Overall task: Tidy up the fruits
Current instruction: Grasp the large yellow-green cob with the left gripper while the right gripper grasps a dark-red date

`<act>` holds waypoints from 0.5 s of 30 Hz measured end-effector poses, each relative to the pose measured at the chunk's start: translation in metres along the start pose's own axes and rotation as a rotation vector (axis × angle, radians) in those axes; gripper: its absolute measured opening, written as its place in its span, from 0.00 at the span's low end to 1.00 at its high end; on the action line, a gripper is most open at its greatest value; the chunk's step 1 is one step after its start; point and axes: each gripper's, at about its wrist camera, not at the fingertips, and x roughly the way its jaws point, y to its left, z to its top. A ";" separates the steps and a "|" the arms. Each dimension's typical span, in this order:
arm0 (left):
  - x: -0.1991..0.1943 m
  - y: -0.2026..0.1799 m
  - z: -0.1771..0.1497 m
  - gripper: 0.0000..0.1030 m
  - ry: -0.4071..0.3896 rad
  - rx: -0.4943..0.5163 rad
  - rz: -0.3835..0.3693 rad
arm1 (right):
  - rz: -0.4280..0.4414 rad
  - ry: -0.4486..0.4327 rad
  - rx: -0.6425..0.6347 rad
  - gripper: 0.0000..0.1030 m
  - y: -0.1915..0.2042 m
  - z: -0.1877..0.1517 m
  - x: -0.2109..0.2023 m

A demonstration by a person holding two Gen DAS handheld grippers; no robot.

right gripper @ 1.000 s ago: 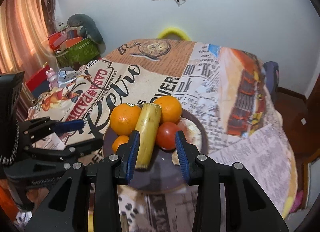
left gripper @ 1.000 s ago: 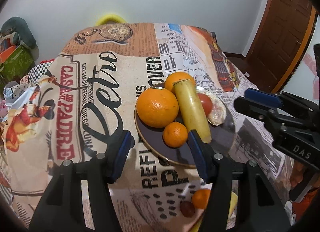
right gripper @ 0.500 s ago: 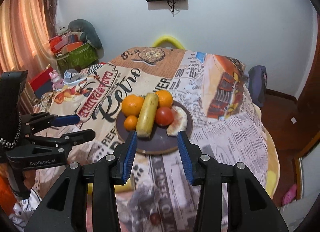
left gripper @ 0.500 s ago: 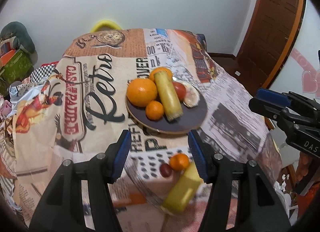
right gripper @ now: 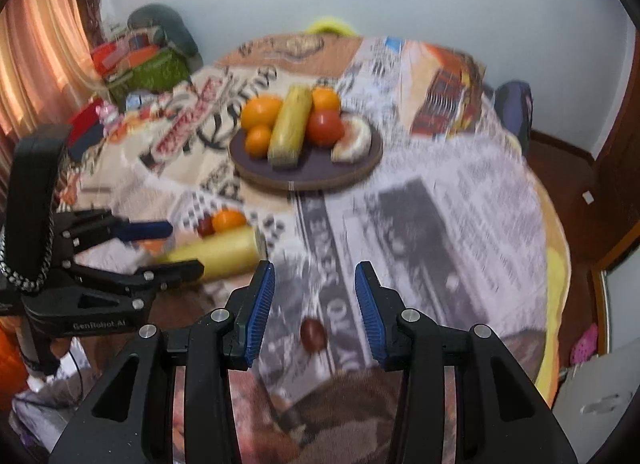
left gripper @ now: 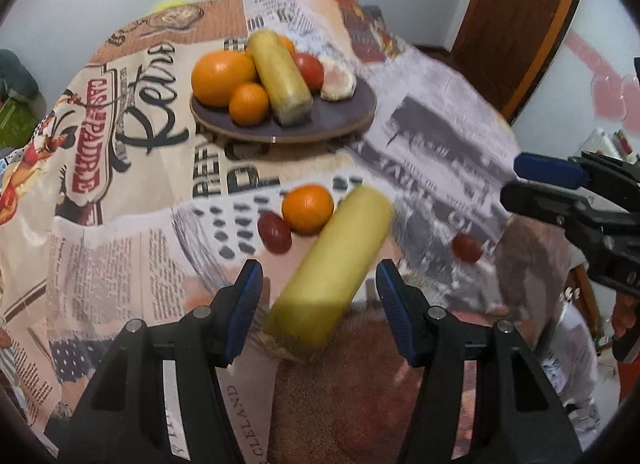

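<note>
Fruit is sitting on the plate (left gripper: 340,125); the left tool (left gripper: 318,306) is hovering spread around a loose banana (left gripper: 332,272), and the right tool (right gripper: 314,306) is spread above a small red fruit (right gripper: 314,335).

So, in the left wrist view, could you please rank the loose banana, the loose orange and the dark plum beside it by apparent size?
1. Banana, clearly largest, though nearest the camera.
2. Orange.
3. Plum, smallest.
</note>
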 end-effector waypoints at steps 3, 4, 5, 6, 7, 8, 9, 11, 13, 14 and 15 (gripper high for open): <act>0.010 0.000 -0.003 0.53 0.027 -0.010 -0.009 | 0.010 0.043 -0.002 0.37 0.000 -0.012 0.010; 0.011 0.000 -0.003 0.52 0.027 -0.011 0.001 | 0.013 0.053 -0.003 0.37 0.000 -0.015 0.012; 0.011 -0.001 -0.005 0.52 0.022 -0.009 0.008 | 0.019 0.068 0.000 0.37 -0.001 -0.020 0.017; 0.010 -0.002 -0.005 0.51 0.019 -0.008 0.010 | 0.022 0.076 0.003 0.37 -0.001 -0.022 0.018; 0.009 -0.002 -0.006 0.50 0.017 -0.012 0.007 | 0.029 0.087 0.008 0.37 -0.002 -0.026 0.021; 0.007 -0.003 -0.008 0.49 0.017 -0.015 0.001 | 0.033 0.093 0.012 0.37 -0.002 -0.028 0.023; 0.006 -0.003 -0.009 0.46 0.018 -0.017 -0.004 | 0.038 0.099 0.018 0.37 -0.002 -0.031 0.025; 0.001 -0.005 -0.011 0.41 0.022 -0.020 -0.031 | 0.048 0.105 0.026 0.37 -0.003 -0.035 0.029; -0.002 -0.007 -0.012 0.37 0.032 -0.020 -0.059 | 0.057 0.103 0.030 0.37 -0.003 -0.038 0.032; -0.003 -0.009 -0.012 0.36 0.045 -0.020 -0.082 | 0.060 0.104 0.029 0.37 -0.003 -0.038 0.033; -0.003 -0.012 -0.012 0.35 0.057 -0.009 -0.098 | 0.062 0.102 0.031 0.37 -0.003 -0.039 0.034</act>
